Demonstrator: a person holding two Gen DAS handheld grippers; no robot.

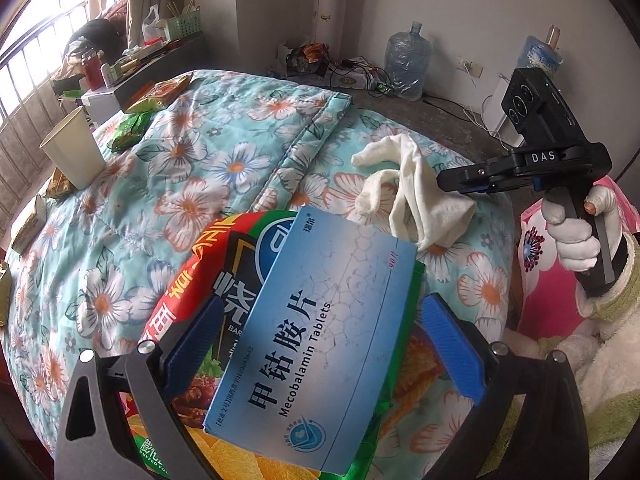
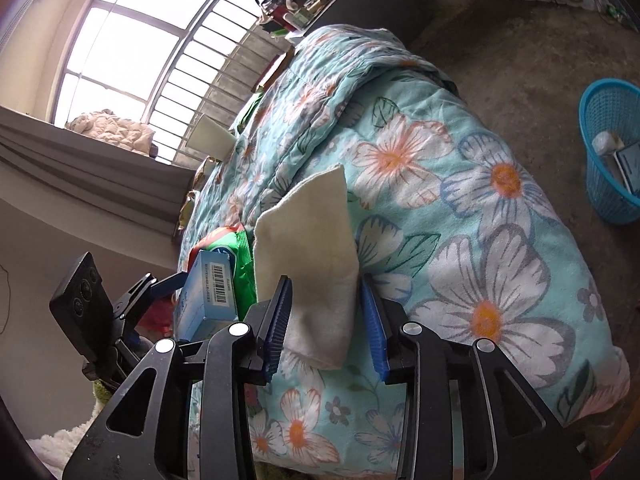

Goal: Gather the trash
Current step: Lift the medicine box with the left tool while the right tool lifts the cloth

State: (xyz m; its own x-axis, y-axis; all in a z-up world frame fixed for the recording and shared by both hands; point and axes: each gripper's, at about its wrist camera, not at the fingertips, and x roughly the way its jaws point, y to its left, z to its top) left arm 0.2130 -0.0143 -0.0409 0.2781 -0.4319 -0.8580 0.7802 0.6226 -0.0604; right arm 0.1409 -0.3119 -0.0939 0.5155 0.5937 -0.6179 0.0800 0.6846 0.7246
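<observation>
My left gripper is shut on a blue medicine box stacked on a red and green snack bag, held above the floral quilt. The box and the bag also show in the right wrist view. My right gripper is shut on a cream-white cloth and lifts it off the quilt. From the left wrist view the right gripper holds the cloth at the right.
A white paper cup and several snack wrappers lie on the bed's left side. A blue mesh bin with trash stands on the floor to the right. A cluttered desk and a water jug stand at the back.
</observation>
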